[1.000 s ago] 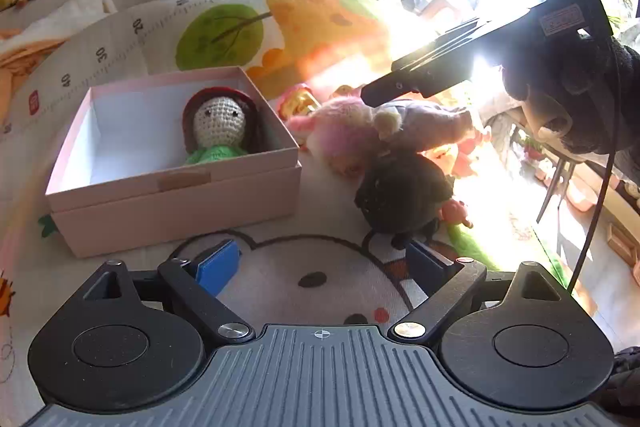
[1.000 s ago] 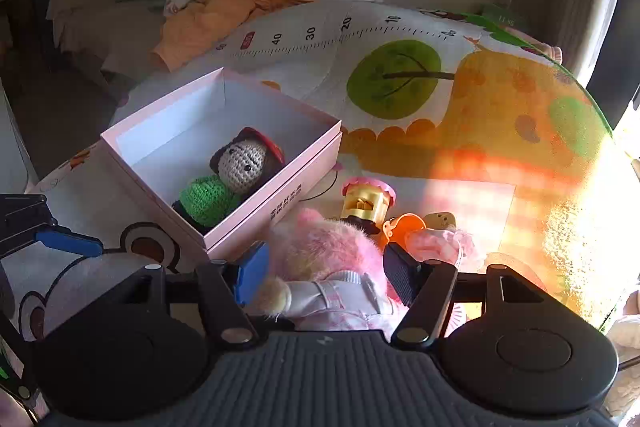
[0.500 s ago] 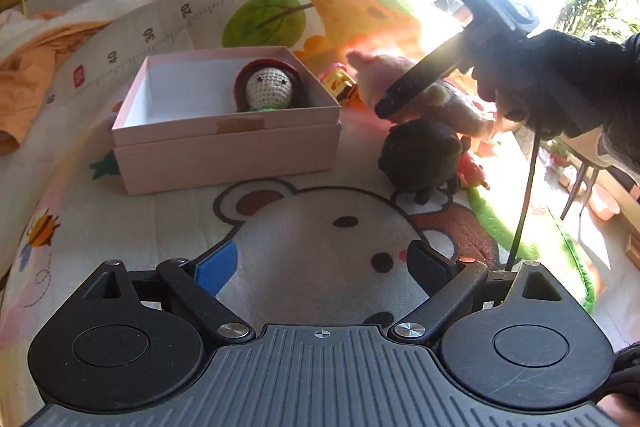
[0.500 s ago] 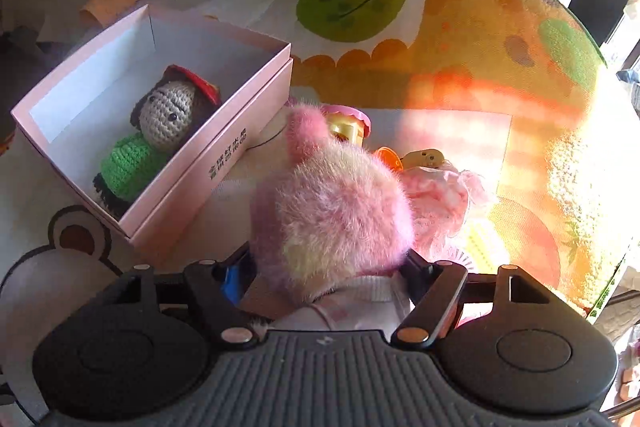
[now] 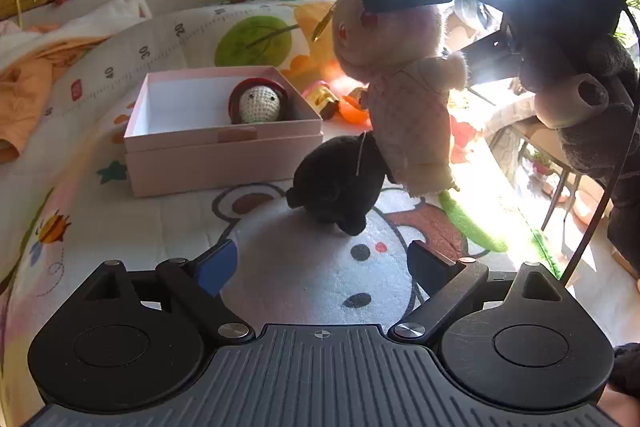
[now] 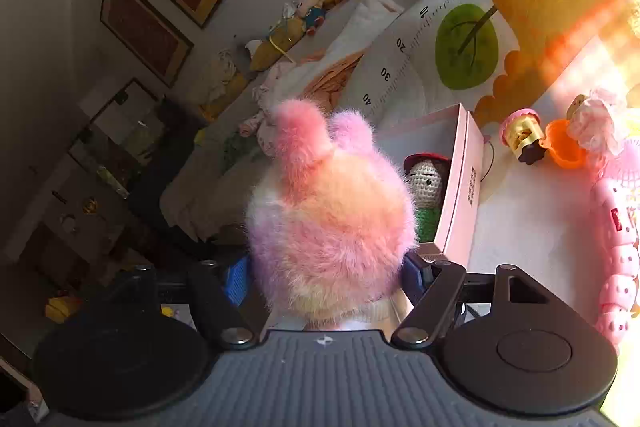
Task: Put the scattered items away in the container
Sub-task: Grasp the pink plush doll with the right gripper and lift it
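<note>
1. The right gripper [image 6: 322,277] is closed onto the pink plush doll [image 6: 330,219]; its blue-padded fingers [image 6: 236,279] press the fluffy head from both sides, and the doll fills the gap between them.
2. From the left wrist view, the same doll [image 5: 404,99] hangs in the air from the right gripper [image 5: 376,1], its checked body dangling down, just right of the pink box [image 5: 224,147] and above the black plush [image 5: 340,183].
3. The left gripper [image 5: 322,263] stands wide apart and holds nothing; it hangs low over the bear-print mat [image 5: 304,267], short of the black plush.
4. The pink box sits open on the mat with a crocheted doll [image 5: 258,103] lying inside against its right wall.
5. Beyond the box lie a small yellow toy [image 6: 520,139] and an orange cup [image 6: 564,145], with a pink toy phone [image 6: 620,247] at the right edge of the right wrist view.
6. Compared with half a second ago, the pink doll has risen higher off the mat, and now hangs upright rather than slanting across the black plush.
7. A second ago it still lay on the mat beside the box, with the right gripper's fingers open around it.
</note>
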A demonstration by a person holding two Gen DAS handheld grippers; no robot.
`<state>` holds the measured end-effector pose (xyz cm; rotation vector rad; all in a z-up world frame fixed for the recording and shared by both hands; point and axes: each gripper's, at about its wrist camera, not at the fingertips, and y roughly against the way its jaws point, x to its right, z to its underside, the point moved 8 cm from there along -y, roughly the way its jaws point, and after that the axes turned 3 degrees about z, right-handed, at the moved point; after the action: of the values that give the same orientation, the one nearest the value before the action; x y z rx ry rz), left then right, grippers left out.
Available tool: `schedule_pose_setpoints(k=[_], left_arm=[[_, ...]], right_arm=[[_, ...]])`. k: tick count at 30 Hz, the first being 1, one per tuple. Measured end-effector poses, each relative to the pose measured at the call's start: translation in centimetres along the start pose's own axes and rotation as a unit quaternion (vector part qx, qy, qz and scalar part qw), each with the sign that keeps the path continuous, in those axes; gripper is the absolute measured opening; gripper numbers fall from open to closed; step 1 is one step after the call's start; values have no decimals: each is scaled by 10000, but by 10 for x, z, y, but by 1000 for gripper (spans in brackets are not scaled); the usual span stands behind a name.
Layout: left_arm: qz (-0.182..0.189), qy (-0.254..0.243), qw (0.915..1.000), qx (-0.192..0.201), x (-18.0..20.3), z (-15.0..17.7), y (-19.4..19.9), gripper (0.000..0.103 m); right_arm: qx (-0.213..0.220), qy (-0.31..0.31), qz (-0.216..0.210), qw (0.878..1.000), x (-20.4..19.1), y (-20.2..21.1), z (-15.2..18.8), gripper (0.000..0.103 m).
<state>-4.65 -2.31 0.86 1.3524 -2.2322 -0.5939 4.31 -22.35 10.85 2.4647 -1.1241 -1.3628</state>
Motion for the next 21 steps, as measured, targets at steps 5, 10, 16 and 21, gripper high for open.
schedule_pose_setpoints(k=[5, 10, 16, 21], left_arm=[[-42, 18, 9999, -142, -1, 7, 1, 96], [115, -101, 9994, -298, 12, 9, -13, 96], [-43, -738, 9969, -286, 36, -3, -43, 96], [-393, -1272, 9908, -237, 48, -16, -73, 96]], right_arm=[[145, -668, -341, 9971, 37, 11, 27, 73], [357, -880, 1060, 9898, 109, 26, 49, 76], [904, -642, 1848, 9765, 136, 60, 54, 84], [1205, -117, 2671, 9560, 147, 85, 63, 90]])
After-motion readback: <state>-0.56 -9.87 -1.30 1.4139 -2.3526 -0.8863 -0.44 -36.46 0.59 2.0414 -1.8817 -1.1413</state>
